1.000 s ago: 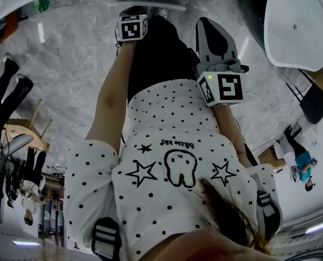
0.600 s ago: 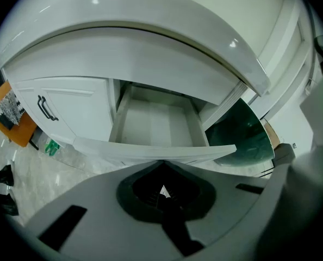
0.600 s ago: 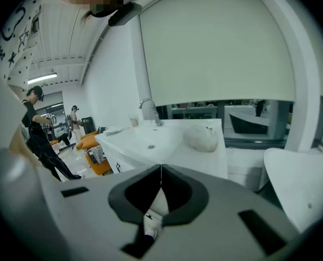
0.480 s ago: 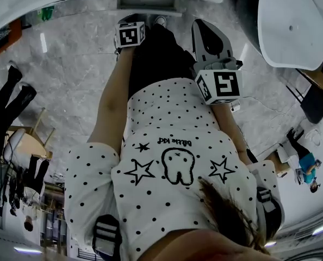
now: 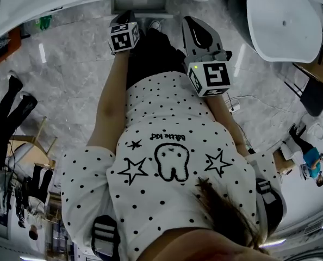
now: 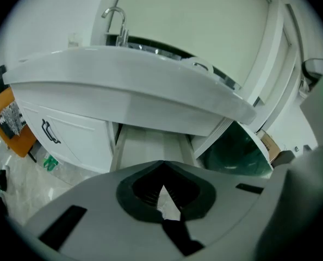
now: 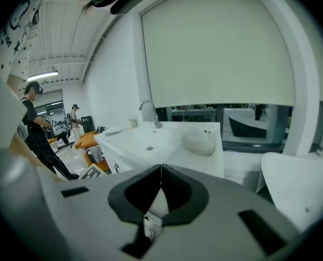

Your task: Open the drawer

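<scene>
Judging from the drawer [image 6: 150, 143] jutting out under the basin [image 6: 123, 86] at mid-frame, it looks mostly open. Left gripper [image 6: 162, 165] and right gripper [image 7: 161, 167] are both closed and empty, so either should spread before hooking its front.

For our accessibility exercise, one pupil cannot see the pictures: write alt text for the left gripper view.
The left gripper, shut and empty, points at a white drawer that stands pulled out beneath a white washbasin. A chrome tap rises at the basin's back left, and a cabinet door with a dark handle sits left of the drawer.
</scene>
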Demonstrator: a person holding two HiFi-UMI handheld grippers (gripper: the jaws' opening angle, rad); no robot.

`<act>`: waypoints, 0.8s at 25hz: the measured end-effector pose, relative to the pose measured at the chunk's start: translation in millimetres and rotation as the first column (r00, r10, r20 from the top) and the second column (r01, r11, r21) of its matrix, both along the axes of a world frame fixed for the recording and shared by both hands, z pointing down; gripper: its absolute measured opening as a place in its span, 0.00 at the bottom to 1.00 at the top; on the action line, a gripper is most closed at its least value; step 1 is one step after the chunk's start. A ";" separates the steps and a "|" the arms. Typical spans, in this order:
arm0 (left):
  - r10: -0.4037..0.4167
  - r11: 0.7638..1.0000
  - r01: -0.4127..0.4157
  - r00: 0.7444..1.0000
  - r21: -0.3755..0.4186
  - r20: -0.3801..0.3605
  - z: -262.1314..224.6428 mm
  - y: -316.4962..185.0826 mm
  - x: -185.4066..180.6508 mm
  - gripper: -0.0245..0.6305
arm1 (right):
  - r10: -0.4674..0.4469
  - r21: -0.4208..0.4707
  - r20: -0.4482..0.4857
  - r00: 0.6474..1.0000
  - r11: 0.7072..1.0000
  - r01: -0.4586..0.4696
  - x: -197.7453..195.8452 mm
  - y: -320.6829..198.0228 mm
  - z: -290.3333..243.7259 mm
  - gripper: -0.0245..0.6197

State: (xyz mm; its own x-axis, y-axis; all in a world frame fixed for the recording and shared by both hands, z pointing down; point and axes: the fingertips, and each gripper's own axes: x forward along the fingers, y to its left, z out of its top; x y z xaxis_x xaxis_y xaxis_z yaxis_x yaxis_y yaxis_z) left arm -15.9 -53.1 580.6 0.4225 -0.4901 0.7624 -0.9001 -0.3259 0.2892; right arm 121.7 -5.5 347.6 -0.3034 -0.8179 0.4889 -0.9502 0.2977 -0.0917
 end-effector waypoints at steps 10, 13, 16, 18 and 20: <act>-0.021 0.980 0.032 0.998 0.197 -0.056 -76.2 -13.0 -7.6 0.04 | -0.012 0.025 -0.008 1.000 1.000 0.012 -1.9 -0.3 -15.1 0.06; -0.025 0.971 0.042 0.997 0.236 -0.073 -92.7 -17.2 -9.3 0.04 | -0.010 0.035 -0.016 1.000 0.999 0.011 -3.6 1.2 -19.3 0.06; -0.031 0.961 0.056 0.995 0.272 -0.096 -108.9 -16.2 -17.6 0.04 | -0.006 0.045 -0.024 1.000 0.999 0.007 -11.8 6.2 -22.7 0.06; -0.030 0.953 0.062 0.993 0.298 -0.111 -120.1 -19.6 -19.5 0.04 | 0.000 0.051 -0.031 1.000 0.999 0.002 -13.5 5.3 -23.6 0.06; -0.020 0.946 0.059 0.992 0.319 -0.123 -129.8 -23.1 -15.8 0.04 | 0.011 0.055 -0.037 0.999 0.998 -0.009 -9.8 2.7 -22.8 0.06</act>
